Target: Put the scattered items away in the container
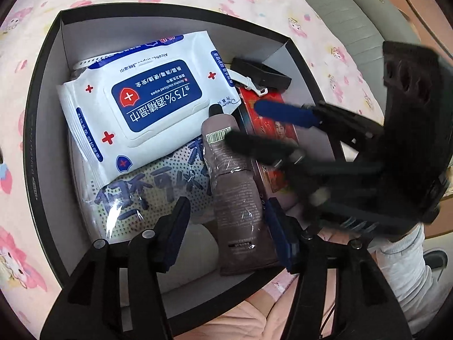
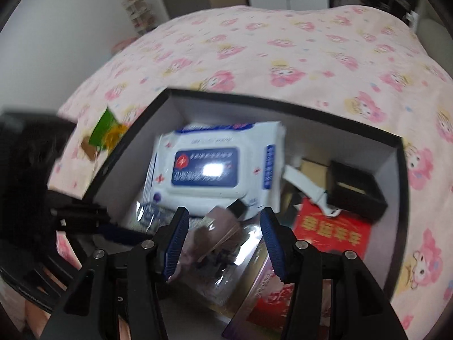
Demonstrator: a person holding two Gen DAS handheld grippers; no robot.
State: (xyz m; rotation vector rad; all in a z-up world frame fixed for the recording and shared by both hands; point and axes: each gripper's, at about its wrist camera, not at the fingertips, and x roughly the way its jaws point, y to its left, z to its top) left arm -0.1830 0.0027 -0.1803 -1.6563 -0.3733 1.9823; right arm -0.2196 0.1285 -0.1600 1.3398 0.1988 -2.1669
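Hidden: mask pack (image 1: 158, 187) is lying partly under the wipes pack (image 1: 147, 96) inside the box (image 1: 29, 147); blur is smearing the green packet (image 2: 103, 130) outside the box's left wall.
Counts: one tube (image 1: 237, 198), one wipes pack, one red packet (image 1: 283, 137) and one small black case (image 1: 260, 73) are sitting in the box.
Tube axis: it is lying flat, cap pointing at the box's far wall.
Left gripper (image 1: 228, 202): jaws are standing wide, straddling the tube's crimped end.
Right gripper (image 2: 224, 212): jaws are standing partly apart over the box, gripping nothing.
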